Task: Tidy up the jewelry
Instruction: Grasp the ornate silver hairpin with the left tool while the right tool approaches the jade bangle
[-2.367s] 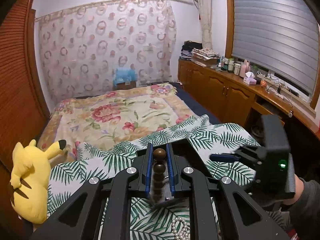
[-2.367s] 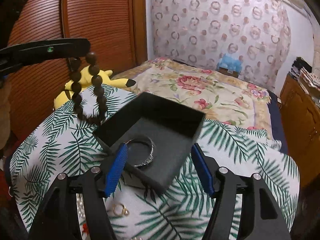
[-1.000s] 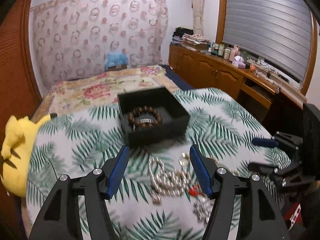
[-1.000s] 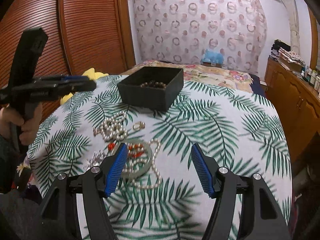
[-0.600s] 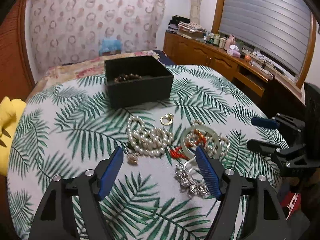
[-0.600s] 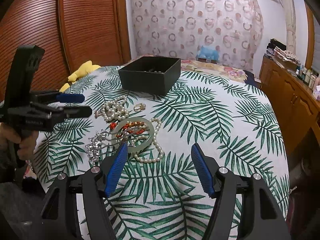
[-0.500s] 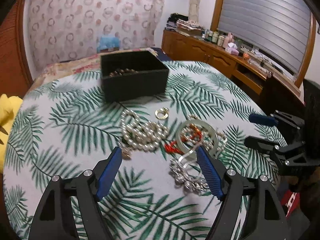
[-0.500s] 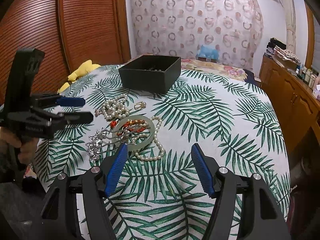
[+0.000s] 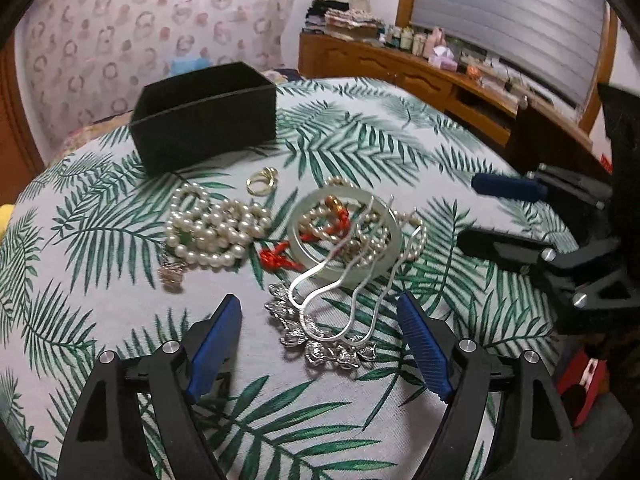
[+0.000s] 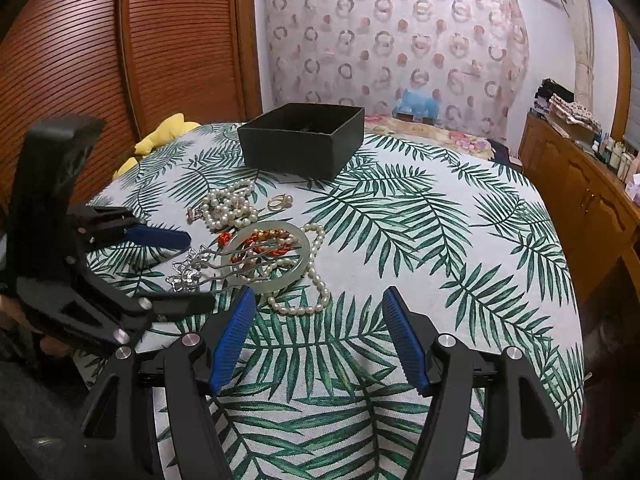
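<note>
A pile of jewelry lies on the palm-leaf tablecloth. My left gripper (image 9: 320, 304) is open and empty, low over a silver hair comb (image 9: 336, 312), its fingers either side of it. Behind the comb lie a pale jade bangle (image 9: 390, 258), a red cord (image 9: 276, 258), a pearl necklace (image 9: 212, 228) and a gold ring (image 9: 262, 180). The black box (image 9: 204, 132) stands behind them. My right gripper (image 10: 316, 300) is open and empty, just short of the bangle (image 10: 280, 282) and a pearl strand (image 10: 316, 280). The box (image 10: 300, 140) is farther back.
The round table's edge curves close on both sides. A yellow plush toy (image 10: 160, 136) lies past the table's left edge. A bed and curtain are behind the box, and a wooden cabinet (image 10: 580, 184) runs along the right wall.
My left gripper dropped the dark bead bracelet into the box, opened, pulled back and came down low over the silver comb. My right gripper backed away from the box to the table's near side.
</note>
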Demonstrator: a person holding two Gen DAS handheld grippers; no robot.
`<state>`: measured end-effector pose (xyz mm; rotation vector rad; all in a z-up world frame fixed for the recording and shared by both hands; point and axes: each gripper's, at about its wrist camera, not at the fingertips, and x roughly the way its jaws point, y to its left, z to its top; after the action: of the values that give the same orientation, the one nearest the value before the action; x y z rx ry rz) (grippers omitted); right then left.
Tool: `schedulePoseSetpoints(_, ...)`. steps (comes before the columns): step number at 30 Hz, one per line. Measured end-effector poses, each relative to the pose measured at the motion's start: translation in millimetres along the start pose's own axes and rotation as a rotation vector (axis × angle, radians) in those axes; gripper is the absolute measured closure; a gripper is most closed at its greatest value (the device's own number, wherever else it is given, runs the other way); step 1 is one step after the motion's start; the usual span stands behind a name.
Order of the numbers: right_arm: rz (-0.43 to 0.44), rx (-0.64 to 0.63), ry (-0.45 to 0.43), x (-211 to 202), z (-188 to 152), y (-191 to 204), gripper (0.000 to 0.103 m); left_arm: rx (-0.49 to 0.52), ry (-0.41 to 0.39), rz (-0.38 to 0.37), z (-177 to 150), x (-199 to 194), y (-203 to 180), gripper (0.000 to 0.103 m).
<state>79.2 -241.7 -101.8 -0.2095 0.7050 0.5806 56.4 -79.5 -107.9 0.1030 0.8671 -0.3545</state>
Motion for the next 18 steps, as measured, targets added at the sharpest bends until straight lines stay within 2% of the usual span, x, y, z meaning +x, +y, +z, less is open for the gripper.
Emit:
schedulePoseSetpoints(5, 0.003, 0.004, 0.008, 3, -3, 0, 0.035, 0.024, 0.004, 0.021, -1, 1, -3, 0.028)
schedulePoseSetpoints(6, 0.004, 0.004, 0.01, 4, -3, 1, 0.035, 0.026, 0.001, 0.027, -1, 0, -3, 0.039)
schedulePoseSetpoints(8, 0.006, 0.003, 0.01, 5, -3, 2, 0.035, 0.028, -0.006, 0.028, -1, -3, -2, 0.049)
schedulePoseSetpoints(11, 0.007, 0.0, 0.012, 6, -2, 3, 0.035, 0.017, -0.004, 0.001, -1, -5, 2, 0.049)
schedulePoseSetpoints(18, 0.007, 0.001, 0.013, 6, 0, 1, 0.035, -0.023, -0.052, 0.003, 0, -19, 13, 0.05)
